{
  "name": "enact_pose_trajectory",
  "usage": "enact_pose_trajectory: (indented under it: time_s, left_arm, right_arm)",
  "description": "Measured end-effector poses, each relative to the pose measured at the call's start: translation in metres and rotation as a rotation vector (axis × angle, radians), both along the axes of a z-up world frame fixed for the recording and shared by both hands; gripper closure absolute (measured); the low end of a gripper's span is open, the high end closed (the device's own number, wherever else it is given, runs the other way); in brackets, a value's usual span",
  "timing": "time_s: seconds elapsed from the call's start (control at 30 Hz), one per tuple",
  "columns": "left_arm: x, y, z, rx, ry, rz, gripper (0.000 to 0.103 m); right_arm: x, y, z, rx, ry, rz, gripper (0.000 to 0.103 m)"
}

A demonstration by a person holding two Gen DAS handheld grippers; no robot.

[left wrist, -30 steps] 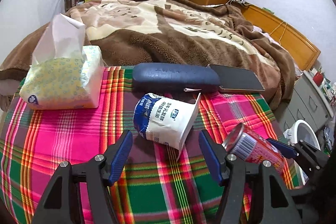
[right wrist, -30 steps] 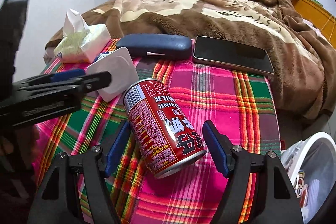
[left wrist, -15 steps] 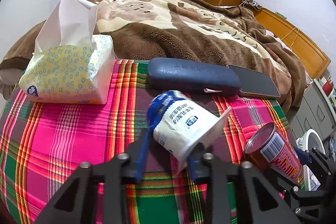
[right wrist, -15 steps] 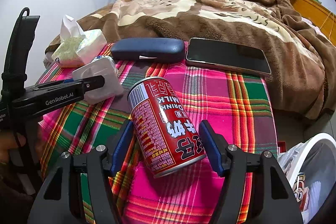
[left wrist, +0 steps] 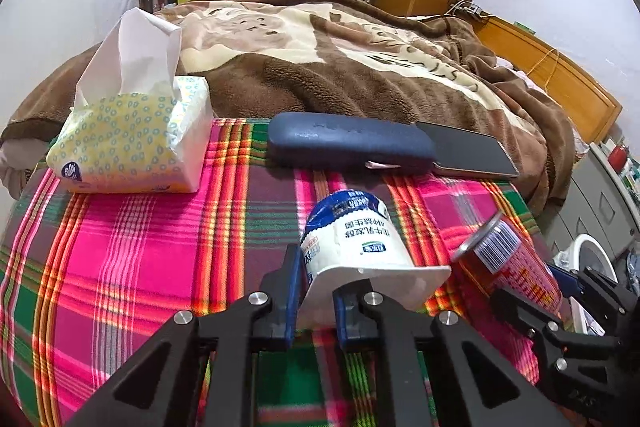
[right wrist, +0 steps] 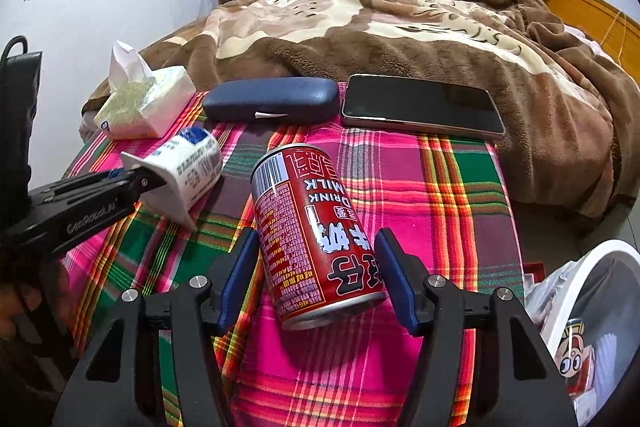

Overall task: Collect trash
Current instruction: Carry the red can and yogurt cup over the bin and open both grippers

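Observation:
A white and blue yogurt cup [left wrist: 352, 247] lies on its side on the plaid cloth; my left gripper [left wrist: 316, 291] is shut on its rim and holds it tilted. It also shows in the right wrist view [right wrist: 188, 171]. A red milk drink can [right wrist: 316, 239] is between the blue fingers [right wrist: 394, 283] of my right gripper [right wrist: 316, 279], which touch its sides; it is tilted and lifted off the cloth. The can also shows at the right of the left wrist view [left wrist: 508, 263].
A tissue pack [left wrist: 128, 143], a dark blue glasses case [left wrist: 348, 143] and a phone [right wrist: 424, 107] lie at the far edge of the plaid cloth [left wrist: 120, 247]. A brown blanket covers the bed behind. A white trash bin [right wrist: 592, 327] stands at the lower right.
My left gripper has closed on the yogurt cup's rim and turned it. My right gripper has narrowed onto the can and raised it slightly.

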State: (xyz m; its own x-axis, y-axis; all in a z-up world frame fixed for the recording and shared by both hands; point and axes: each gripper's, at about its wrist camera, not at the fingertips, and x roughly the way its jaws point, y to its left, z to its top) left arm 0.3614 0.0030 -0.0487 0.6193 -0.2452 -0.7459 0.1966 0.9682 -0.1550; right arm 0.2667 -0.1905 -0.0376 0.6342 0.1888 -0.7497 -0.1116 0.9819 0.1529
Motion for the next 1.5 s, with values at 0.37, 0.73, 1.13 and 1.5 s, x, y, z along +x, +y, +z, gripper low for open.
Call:
enact_pose_trajectory:
  time_s: [0.37, 0.73, 1.13, 1.5]
  left_arm:
    - [-0.036, -0.012, 0.017, 0.003, -0.039, -0.028, 0.088]
    - [-0.074, -0.023, 0.036, -0.015, -0.073, -0.041, 0.088]
    - [-0.114, -0.042, 0.062, -0.034, -0.116, -0.078, 0.088]
    - [-0.148, -0.079, 0.081, -0.032, -0.146, -0.147, 0.088]
  right_arm:
    - [-0.018, -0.011, 0.008, 0.028, -0.027, -0.039, 0.045]
    - [-0.043, -0.023, 0.02, 0.049, -0.055, -0.068, 0.047]
    - [-0.072, -0.041, 0.033, 0.079, -0.098, -0.101, 0.047]
    - [-0.105, -0.069, 0.047, 0.084, -0.141, -0.15, 0.047]
